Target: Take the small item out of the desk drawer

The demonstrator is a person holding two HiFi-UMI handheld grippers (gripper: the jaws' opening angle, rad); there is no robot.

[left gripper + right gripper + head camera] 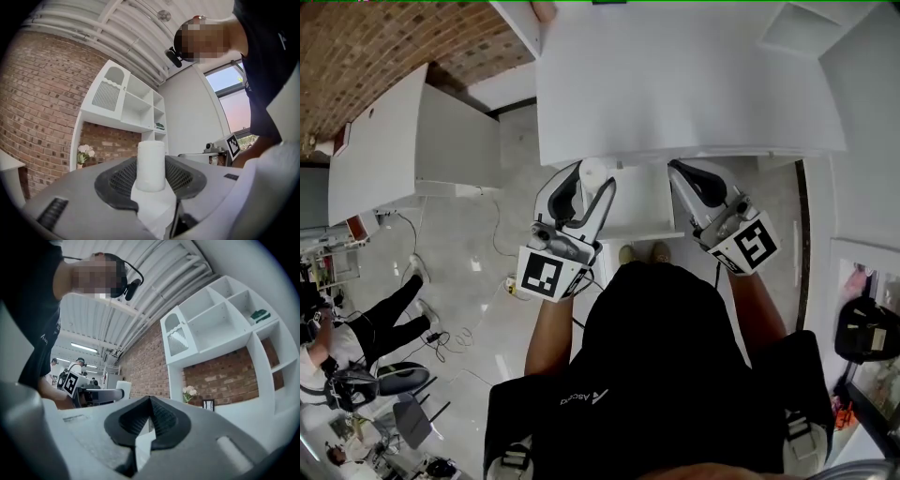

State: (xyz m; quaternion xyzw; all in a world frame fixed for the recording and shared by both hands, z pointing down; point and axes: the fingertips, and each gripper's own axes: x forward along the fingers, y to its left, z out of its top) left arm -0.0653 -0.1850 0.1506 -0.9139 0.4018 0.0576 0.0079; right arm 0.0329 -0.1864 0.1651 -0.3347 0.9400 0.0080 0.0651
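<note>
A small white cylinder (150, 164) stands upright between the dark ribbed pads of my left gripper (150, 177), which is shut on it. In the head view the same cylinder (593, 172) pokes out of the left gripper (584, 185) just in front of the white desk's edge (675, 155). My right gripper (150, 417) is shut, its pads touching with nothing between them. It is held beside the left one at the desk edge (682, 172). The pulled-out white drawer (639, 204) lies between the two grippers.
A white shelf unit (220, 319) stands against a brick wall (42, 103), with a small bunch of flowers (189, 392) below it. A second white table (384, 141) is at the left. A person stands farther back at the left (366, 323).
</note>
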